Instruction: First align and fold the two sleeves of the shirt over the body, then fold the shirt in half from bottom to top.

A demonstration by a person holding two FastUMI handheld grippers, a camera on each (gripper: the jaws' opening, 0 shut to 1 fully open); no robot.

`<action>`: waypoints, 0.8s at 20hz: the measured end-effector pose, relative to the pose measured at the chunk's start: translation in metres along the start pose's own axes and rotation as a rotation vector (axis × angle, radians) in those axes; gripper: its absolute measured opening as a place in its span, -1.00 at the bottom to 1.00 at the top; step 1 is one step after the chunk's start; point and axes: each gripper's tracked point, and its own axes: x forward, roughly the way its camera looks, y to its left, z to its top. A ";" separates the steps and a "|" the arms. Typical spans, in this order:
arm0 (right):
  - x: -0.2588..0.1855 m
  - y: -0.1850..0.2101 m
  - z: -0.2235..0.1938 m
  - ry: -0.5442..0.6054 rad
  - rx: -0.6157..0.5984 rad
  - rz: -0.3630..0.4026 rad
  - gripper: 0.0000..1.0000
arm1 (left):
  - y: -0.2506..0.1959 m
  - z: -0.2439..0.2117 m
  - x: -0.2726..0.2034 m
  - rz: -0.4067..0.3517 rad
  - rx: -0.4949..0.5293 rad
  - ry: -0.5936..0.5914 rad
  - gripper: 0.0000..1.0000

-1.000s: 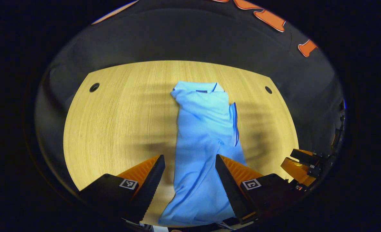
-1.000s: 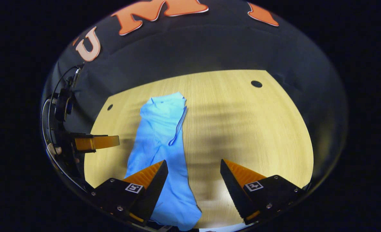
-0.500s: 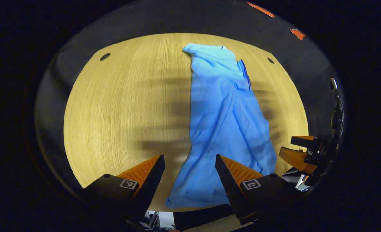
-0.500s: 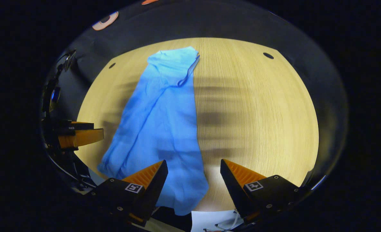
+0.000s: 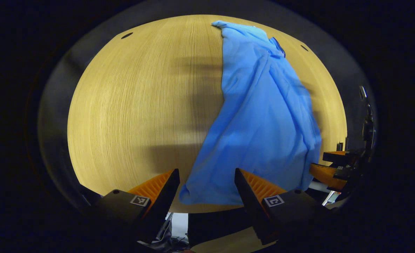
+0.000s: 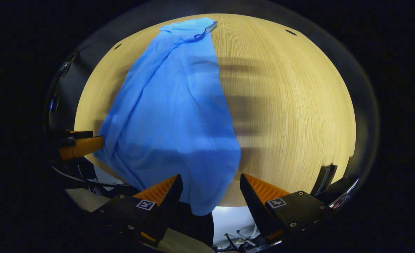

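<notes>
Blue cloth, the shirt [image 5: 260,116], lies in a long narrow strip on the wooden worktop [image 5: 133,105], collar toward the far edge and hem at the near edge. In the right gripper view one hem corner hangs just past that edge. It looks this narrow because both sleeves seem already folded over the body, so what is left is probably the bottom-to-top fold. That would explain why you hold both grippers low at the near edge. Your left gripper [image 5: 206,184] is spread wide with nothing in it, framing the hem's left corner. Your right gripper [image 6: 211,189] is equally wide and empty, over the hem's right corner [image 6: 207,203]. Neither touches cloth yet. Take the corners evenly, or the half-fold may skew.
</notes>
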 end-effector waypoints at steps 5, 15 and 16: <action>0.010 0.015 -0.025 0.061 0.016 -0.007 0.98 | -0.003 -0.016 0.005 -0.001 -0.023 0.052 1.00; 0.015 0.014 -0.031 0.042 -0.073 -0.088 0.04 | 0.006 -0.015 0.021 0.036 -0.004 0.051 0.20; 0.014 0.015 -0.029 0.029 -0.073 -0.080 -0.30 | 0.006 -0.012 0.022 0.028 -0.001 0.041 0.06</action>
